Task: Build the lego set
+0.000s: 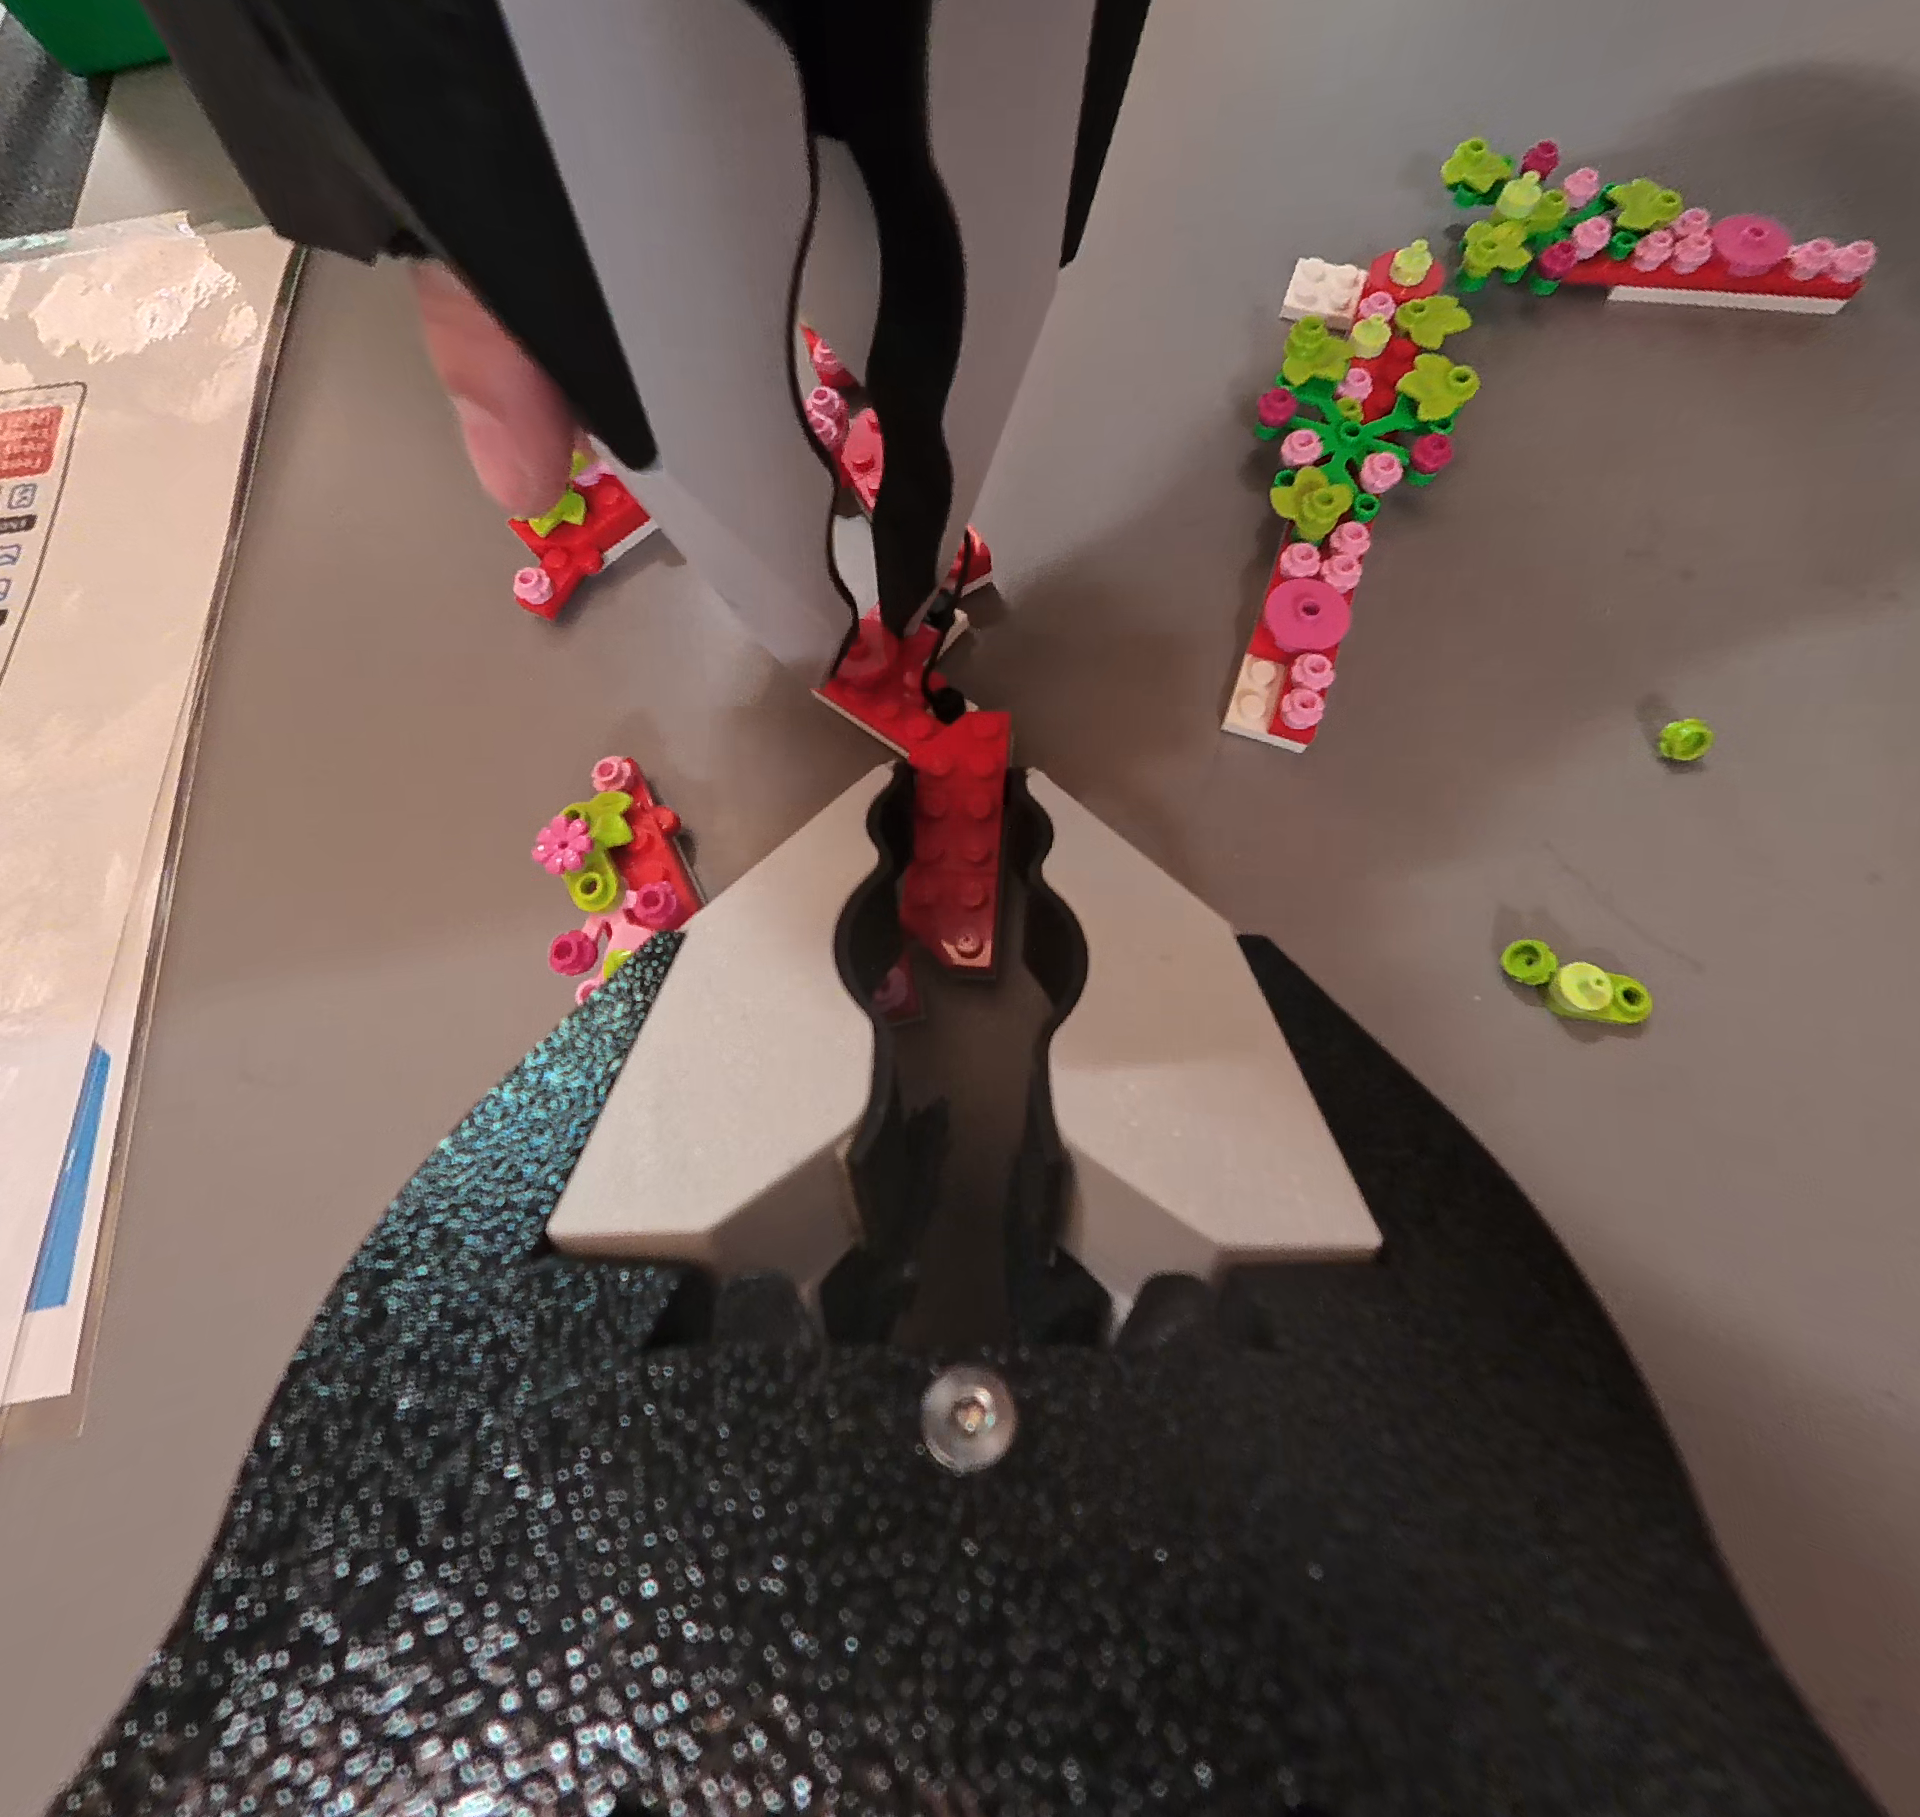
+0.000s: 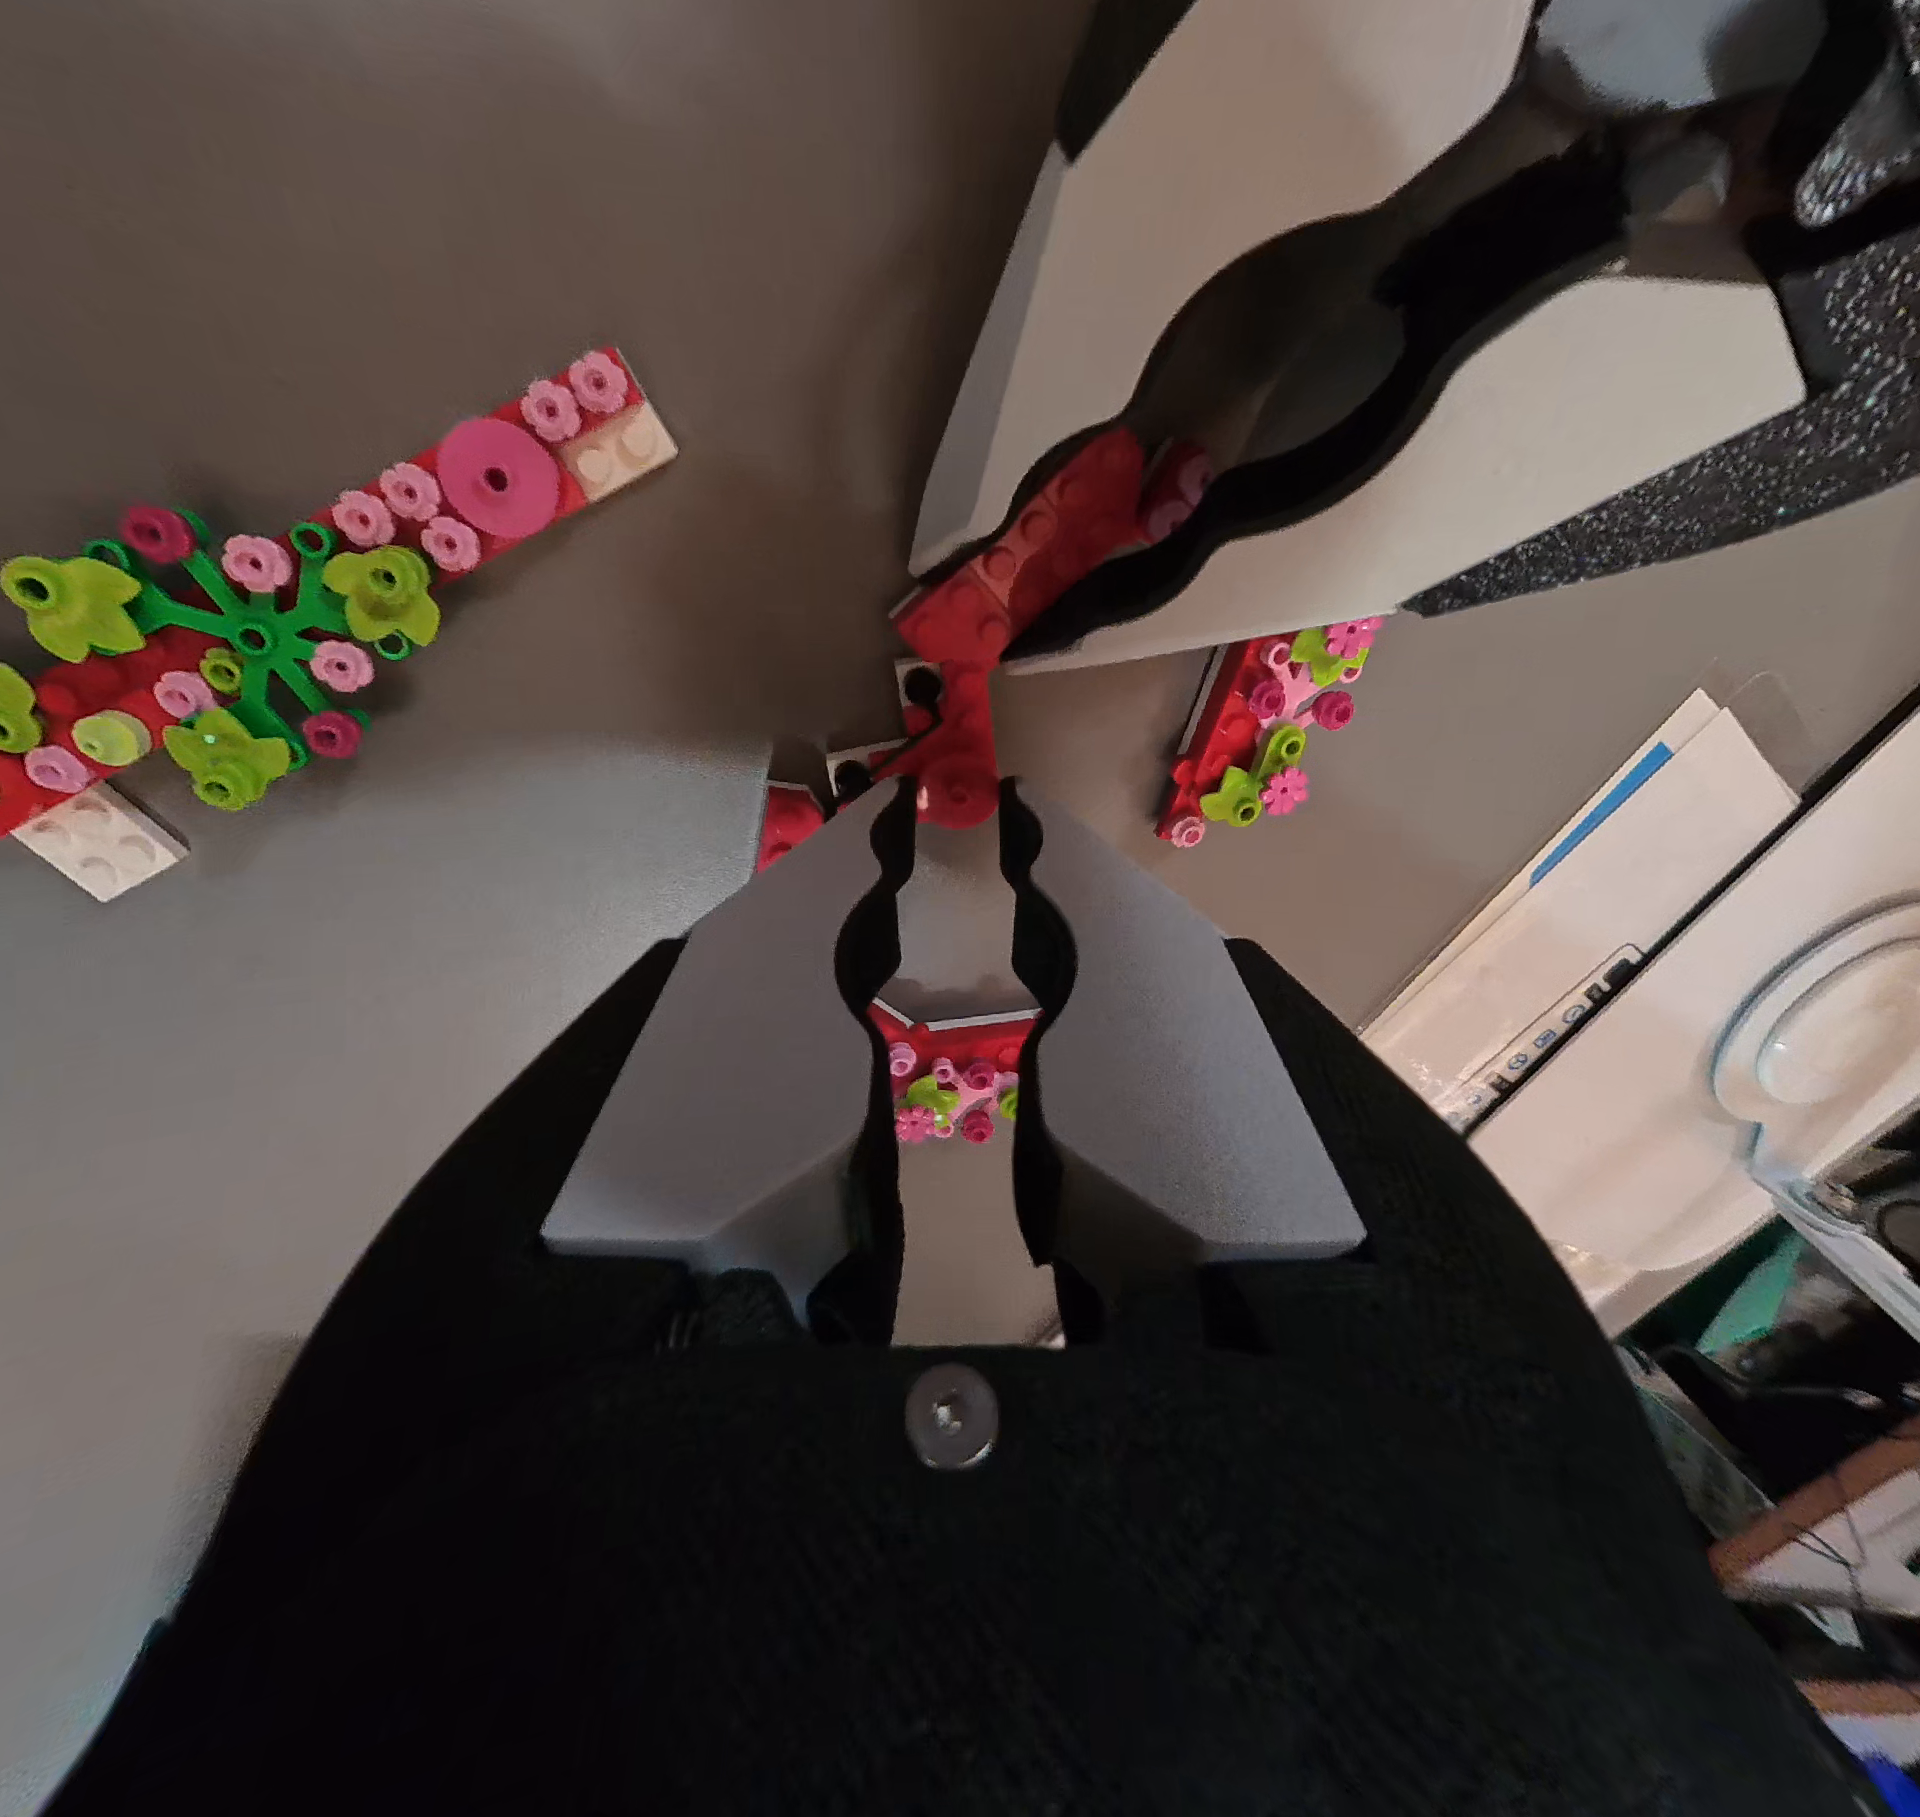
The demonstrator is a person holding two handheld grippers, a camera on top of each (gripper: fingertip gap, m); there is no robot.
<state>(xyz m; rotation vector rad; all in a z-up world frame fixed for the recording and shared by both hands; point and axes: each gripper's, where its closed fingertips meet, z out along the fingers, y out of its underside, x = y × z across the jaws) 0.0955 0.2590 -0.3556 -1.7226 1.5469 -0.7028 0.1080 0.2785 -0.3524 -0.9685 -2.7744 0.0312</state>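
Observation:
My left gripper (image 1: pixel 961 780) is shut on a long red studded plate (image 1: pixel 956 863) and holds it just above the grey table (image 1: pixel 1558 624). My right gripper (image 1: pixel 904 614) comes in from the far side, shut on a red segment with a white underside (image 1: pixel 883 687). The two red pieces touch end to end between the grippers. In the right wrist view, my right gripper (image 2: pixel 954 796) pinches the red segment (image 2: pixel 961 749). There the left gripper (image 2: pixel 961 624) enters from the upper right with its red plate (image 2: pixel 1039 531).
Two long red strips with pink flowers and green leaves (image 1: pixel 1340 479) (image 1: pixel 1714 250) lie to the right. Small flowered segments (image 1: pixel 623 853) (image 1: pixel 566 541) lie to the left, one under a person's finger (image 1: pixel 499 417). There are loose lime pieces (image 1: pixel 1579 988) and an instruction booklet (image 1: pixel 104 728). Left and right tips are no more than a few centimetres apart.

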